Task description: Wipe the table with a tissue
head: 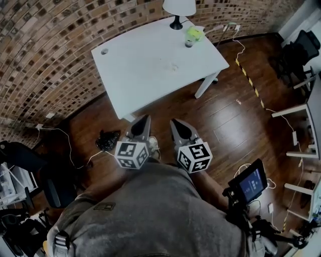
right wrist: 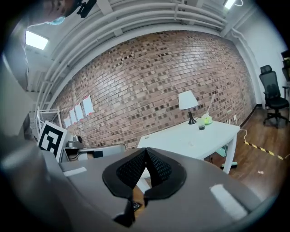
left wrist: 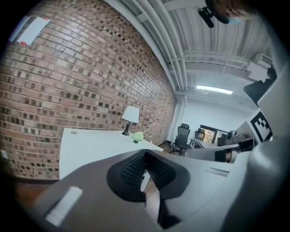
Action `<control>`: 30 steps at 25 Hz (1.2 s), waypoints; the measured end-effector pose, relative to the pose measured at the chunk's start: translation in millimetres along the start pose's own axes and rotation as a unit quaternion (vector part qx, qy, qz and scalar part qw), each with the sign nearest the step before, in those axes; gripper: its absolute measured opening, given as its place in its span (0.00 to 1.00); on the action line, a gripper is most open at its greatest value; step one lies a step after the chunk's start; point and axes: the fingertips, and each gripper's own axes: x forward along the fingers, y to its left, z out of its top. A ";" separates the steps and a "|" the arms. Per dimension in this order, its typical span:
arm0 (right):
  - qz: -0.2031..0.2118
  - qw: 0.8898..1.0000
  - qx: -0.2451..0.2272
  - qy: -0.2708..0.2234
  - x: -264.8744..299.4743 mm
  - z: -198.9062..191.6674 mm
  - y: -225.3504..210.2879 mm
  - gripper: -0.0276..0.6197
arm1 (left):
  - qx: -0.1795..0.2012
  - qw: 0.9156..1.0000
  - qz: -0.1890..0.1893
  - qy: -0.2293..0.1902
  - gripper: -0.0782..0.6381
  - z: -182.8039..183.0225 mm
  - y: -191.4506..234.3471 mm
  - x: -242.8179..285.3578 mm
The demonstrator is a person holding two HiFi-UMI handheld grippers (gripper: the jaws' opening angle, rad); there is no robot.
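Note:
A white table (head: 145, 65) stands ahead against the brick wall, also in the left gripper view as the table (left wrist: 90, 145) and in the right gripper view as the table (right wrist: 190, 138). On its far side sit a lamp (head: 178, 10), a green tissue pack (head: 194, 34) and a dark cup (head: 188, 43). A small spot (head: 174, 66) lies mid-table. My left gripper (head: 144, 118) and right gripper (head: 175, 122) hang side by side over the wood floor, short of the table's near edge. Both are shut with nothing between the jaws.
A black bundle of cables (head: 106, 140) lies on the floor to the left. Office chairs (head: 301, 47) stand at the right, and yellow-black tape (head: 248, 75) runs across the floor. A tablet on a stand (head: 251, 183) is at my right.

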 end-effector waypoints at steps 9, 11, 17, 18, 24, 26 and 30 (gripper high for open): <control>-0.040 0.999 0.011 -0.010 73.6 35.5 -30.6 0.06 | 0.001 0.999 -0.035 0.020 0.11 24.0 48.7 70.0; -0.044 0.999 0.013 -0.005 80.4 37.7 -36.3 0.06 | -0.009 0.999 -0.036 0.029 0.11 24.3 53.6 79.2; -0.054 0.998 0.024 0.001 98.4 48.4 -75.0 0.06 | -0.023 0.998 -0.032 0.045 0.11 23.7 55.4 116.7; -0.052 0.998 0.026 0.003 102.1 49.4 -82.5 0.06 | -0.024 0.998 -0.028 0.047 0.11 23.1 55.5 123.2; -0.021 0.999 0.020 0.028 132.1 61.5 -132.1 0.06 | -0.022 0.998 0.017 0.059 0.11 19.1 59.9 171.7; -0.008 0.999 0.018 0.039 142.1 65.5 -149.7 0.06 | -0.026 0.997 0.032 0.064 0.11 19.4 58.1 190.0; 0.013 0.998 0.015 0.057 159.2 75.7 -184.8 0.06 | -0.033 0.995 0.056 0.075 0.11 19.4 52.3 225.8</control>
